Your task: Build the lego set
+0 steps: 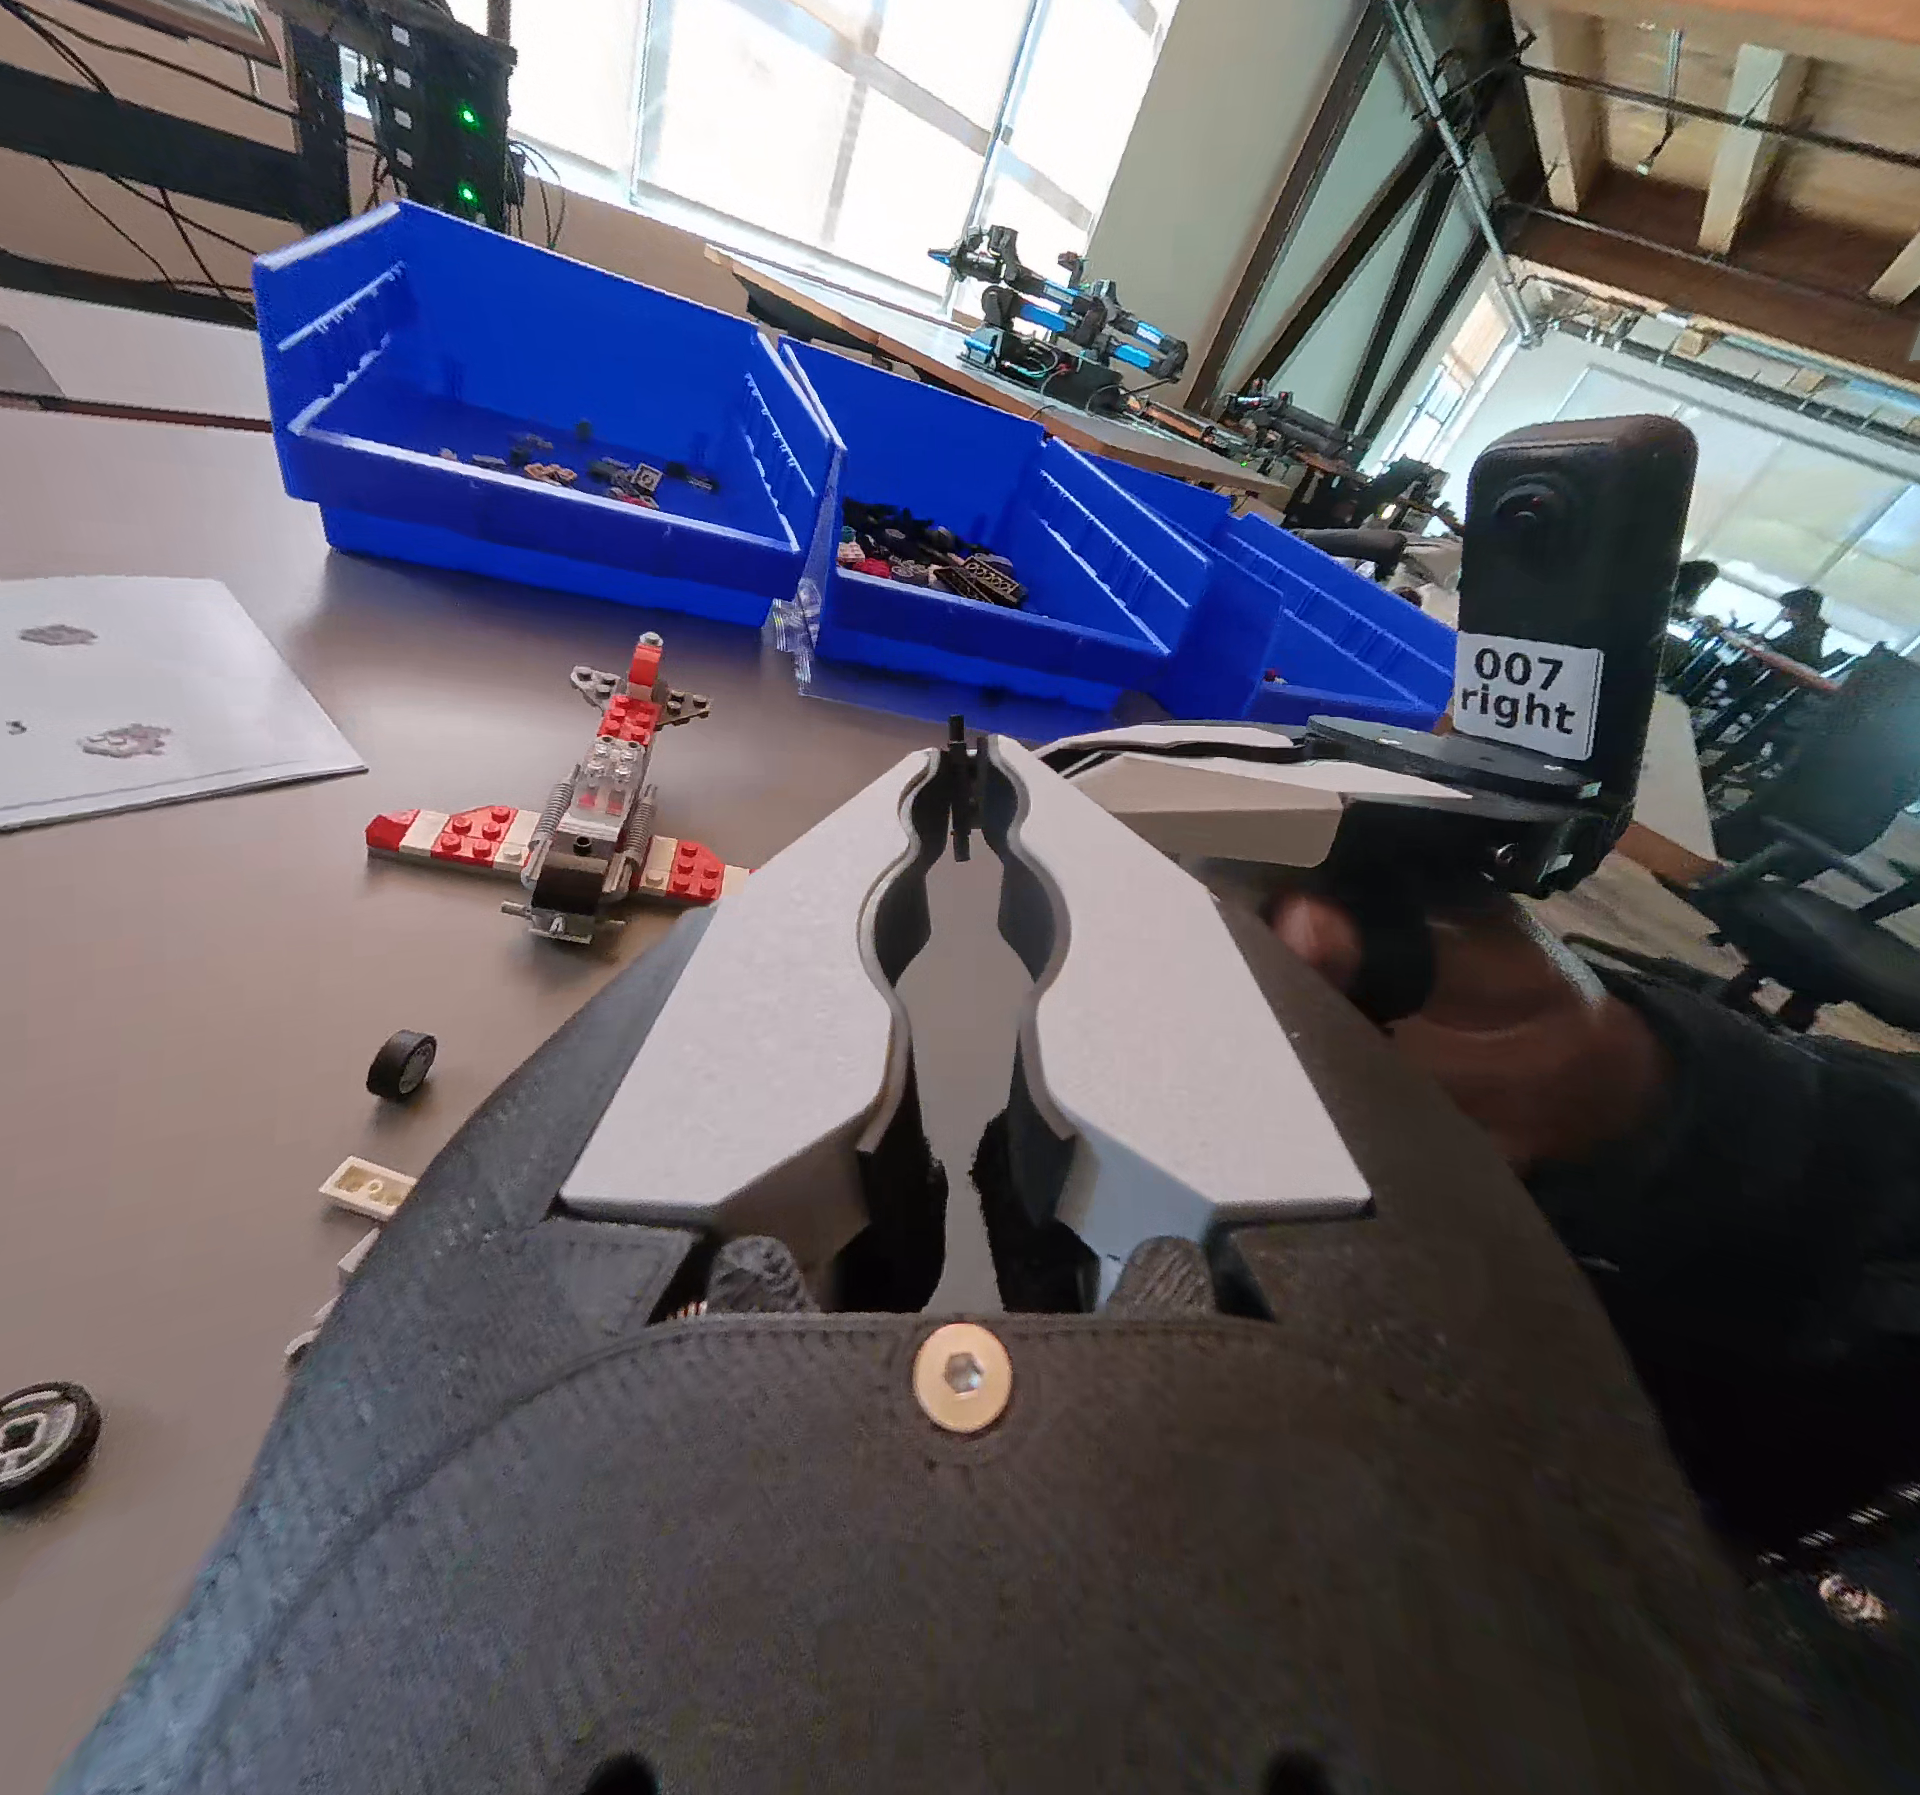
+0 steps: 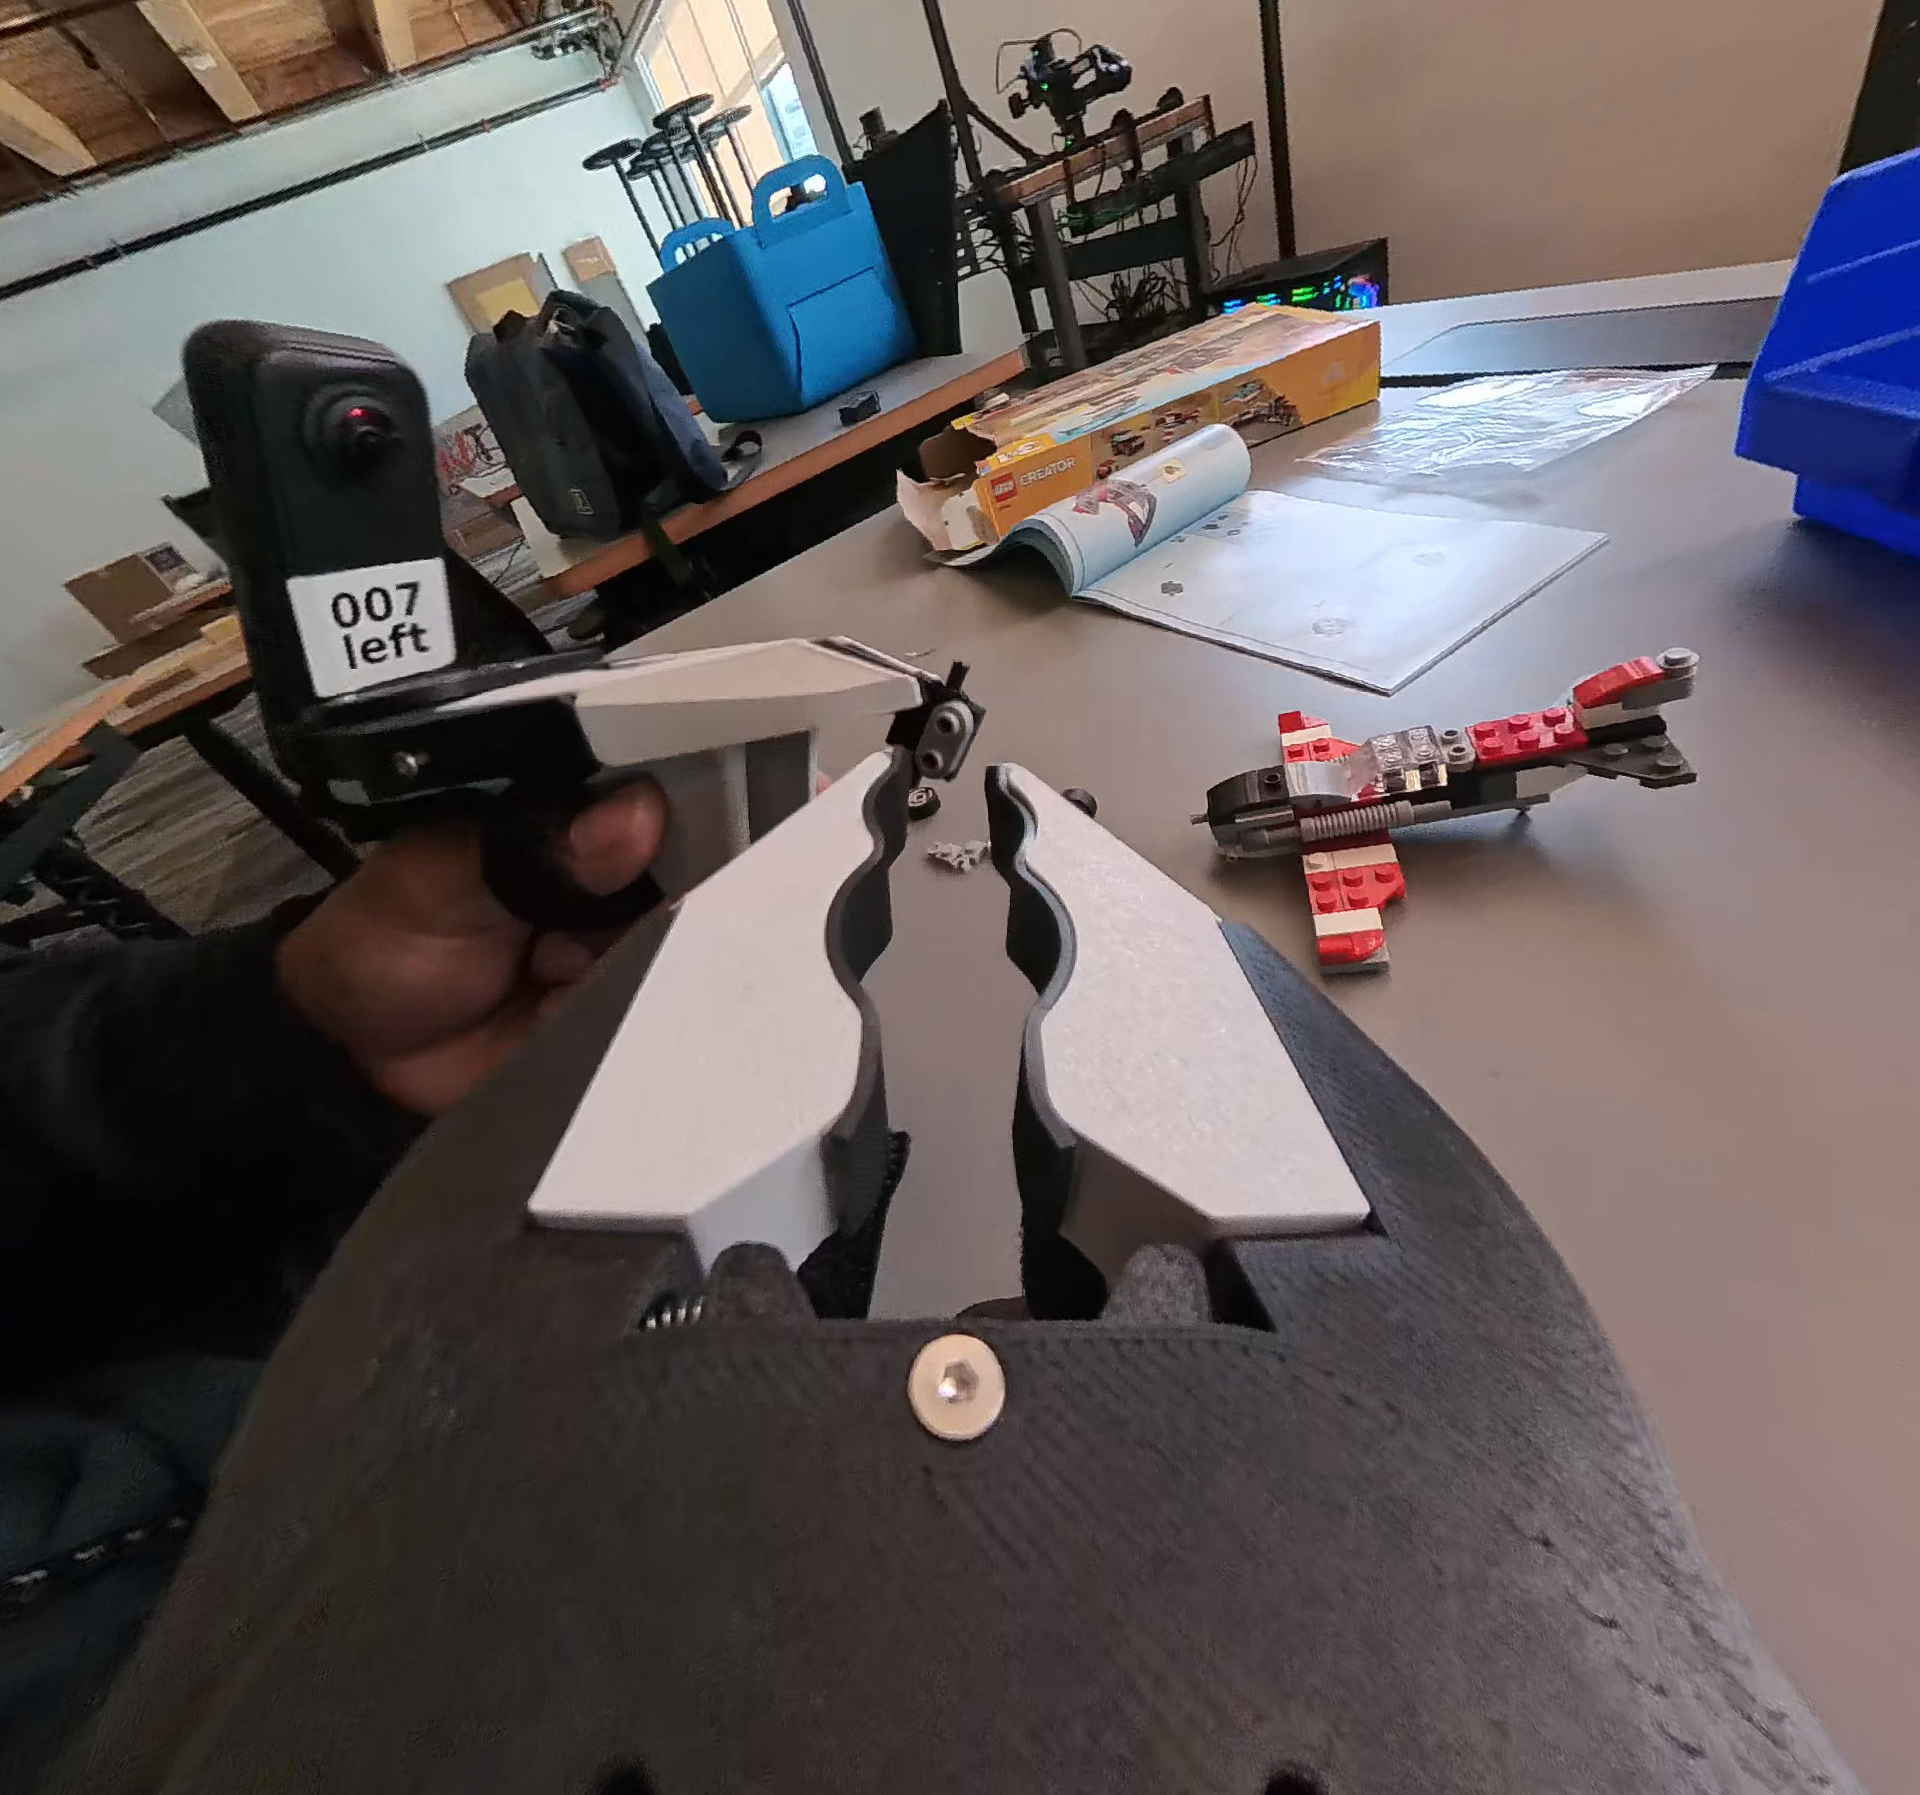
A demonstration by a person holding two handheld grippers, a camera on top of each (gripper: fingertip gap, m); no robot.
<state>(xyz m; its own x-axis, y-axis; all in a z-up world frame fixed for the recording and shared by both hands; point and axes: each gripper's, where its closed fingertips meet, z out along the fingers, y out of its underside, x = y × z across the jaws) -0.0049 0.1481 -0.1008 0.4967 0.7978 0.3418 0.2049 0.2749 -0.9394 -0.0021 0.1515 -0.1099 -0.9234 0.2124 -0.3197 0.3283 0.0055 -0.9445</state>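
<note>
A partly built red, white and grey lego plane (image 1: 582, 810) lies on the dark table (image 1: 156, 1018); it also shows in the right wrist view (image 2: 1444, 789). My left gripper (image 1: 961, 763) is shut on a small black and grey lego piece (image 1: 960, 800), held above the table. In the right wrist view that piece (image 2: 940, 732) sits at the tip of the left gripper's fingers (image 2: 727, 696). My right gripper (image 2: 943, 777) is open and empty, its tips just below and beside the held piece. One of its grey fingers (image 1: 1195, 789) shows behind my left gripper.
Two blue bins (image 1: 540, 519) (image 1: 1122, 592) with loose pieces stand behind the plane. An open instruction booklet (image 2: 1299, 582) and the set's box (image 2: 1174, 415) lie at the back. A black wheel (image 1: 400, 1065), a white plate (image 1: 364, 1189) and a tyre (image 1: 42, 1444) lie at left. Both grippers' tips are close together, under 4 cm apart. The black wheel (image 1: 400, 1065) is about equally far from each gripper, around 12 centimeters.
</note>
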